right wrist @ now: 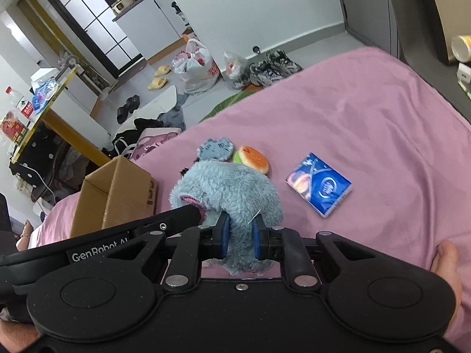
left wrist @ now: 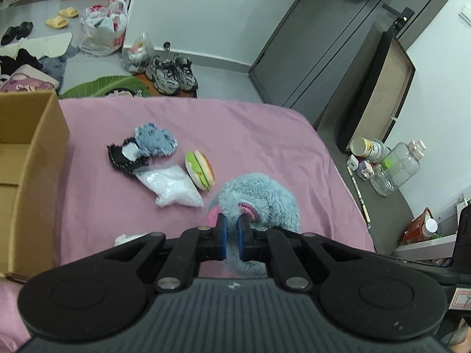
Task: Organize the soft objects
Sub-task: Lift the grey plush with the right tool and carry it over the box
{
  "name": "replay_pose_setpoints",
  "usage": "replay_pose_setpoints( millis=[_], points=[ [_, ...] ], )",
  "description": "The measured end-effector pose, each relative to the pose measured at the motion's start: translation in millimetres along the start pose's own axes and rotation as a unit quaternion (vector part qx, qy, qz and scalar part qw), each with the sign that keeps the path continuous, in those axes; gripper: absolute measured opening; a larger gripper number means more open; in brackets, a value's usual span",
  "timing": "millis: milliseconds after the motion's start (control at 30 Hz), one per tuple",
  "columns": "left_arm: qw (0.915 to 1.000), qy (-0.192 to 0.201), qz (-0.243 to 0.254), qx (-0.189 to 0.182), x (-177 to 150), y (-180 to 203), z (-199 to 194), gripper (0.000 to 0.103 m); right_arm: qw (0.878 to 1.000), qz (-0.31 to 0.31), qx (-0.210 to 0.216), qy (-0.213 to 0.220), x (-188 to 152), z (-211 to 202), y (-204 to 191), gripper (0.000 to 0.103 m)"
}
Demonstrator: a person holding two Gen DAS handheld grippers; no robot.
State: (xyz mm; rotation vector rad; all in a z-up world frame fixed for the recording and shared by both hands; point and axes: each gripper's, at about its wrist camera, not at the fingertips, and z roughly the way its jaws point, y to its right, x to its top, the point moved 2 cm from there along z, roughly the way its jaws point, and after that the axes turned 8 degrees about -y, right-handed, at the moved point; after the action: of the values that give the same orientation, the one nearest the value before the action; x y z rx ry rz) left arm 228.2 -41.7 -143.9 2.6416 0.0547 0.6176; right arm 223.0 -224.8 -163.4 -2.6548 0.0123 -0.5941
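Observation:
A fluffy blue plush toy (left wrist: 259,194) with a pink mouth is held over the pink bed sheet (left wrist: 235,123). My left gripper (left wrist: 232,229) is shut on its fur from one side. My right gripper (right wrist: 240,231) is shut on the same blue plush toy (right wrist: 232,185) from the other side; the left gripper's black arm shows at its left in the right wrist view. Beyond it lie a burger toy (left wrist: 200,170), a denim-blue soft toy (left wrist: 156,142), a black stitched piece (left wrist: 125,160) and a white crinkly bag (left wrist: 172,186). An open cardboard box (left wrist: 32,158) stands at the left.
A blue tissue pack (right wrist: 319,184) lies on the sheet right of the plush toy. The bed's far edge drops to a floor with sneakers (left wrist: 173,73), plastic bags (left wrist: 103,29) and slippers (left wrist: 61,17). Bottles and jars (left wrist: 391,161) stand on the floor at right. A hand (right wrist: 447,267) holds the right gripper.

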Motion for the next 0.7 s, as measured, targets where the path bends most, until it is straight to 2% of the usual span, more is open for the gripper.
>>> replay_pose_setpoints(
  millis=[367,700],
  points=[
    [0.9991,0.043,-0.002,0.008,12,-25,-43,0.006,0.999,-0.031,0.01,0.022,11,0,-53,0.016],
    [0.997,0.072,-0.026,0.014,19,-69,-74,0.006,0.997,-0.066,0.019,0.024,15,16,-105,0.016]
  ],
)
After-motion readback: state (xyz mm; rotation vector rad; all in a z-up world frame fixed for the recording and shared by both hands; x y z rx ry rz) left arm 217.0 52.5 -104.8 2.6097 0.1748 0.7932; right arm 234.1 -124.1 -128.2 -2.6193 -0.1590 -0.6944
